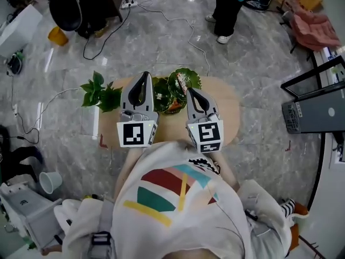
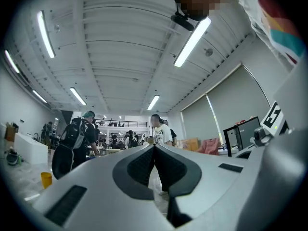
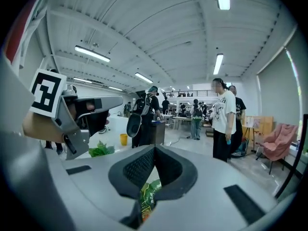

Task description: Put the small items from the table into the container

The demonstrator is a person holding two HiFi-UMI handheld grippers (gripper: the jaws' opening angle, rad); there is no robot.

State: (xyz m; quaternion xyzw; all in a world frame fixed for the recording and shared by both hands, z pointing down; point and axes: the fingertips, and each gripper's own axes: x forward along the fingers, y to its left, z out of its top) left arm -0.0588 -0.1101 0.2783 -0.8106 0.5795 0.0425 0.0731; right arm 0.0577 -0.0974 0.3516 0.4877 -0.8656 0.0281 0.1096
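L gripper (image 1: 144, 75) & R gripper (image 1: 190, 92): both jaw pairs together, nothing held, up over table (image 1: 229, 112), frame centre. Green bowls (image 1: 195, 79) just past tips; small items (image 1: 183, 83) prob. inside, view poor. To do well: open jaws before descending, take one item at a time.

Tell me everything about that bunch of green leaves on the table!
The bunch of green leaves is a sprig of several broad, pointed, dark green leaves; real or plastic, I cannot tell. It lies at the left edge of the round wooden table, some leaves sticking out over the grey floor. Nothing holds it. In the head view the left gripper covers its right side, so whether it touches the green dish beside it is hidden.
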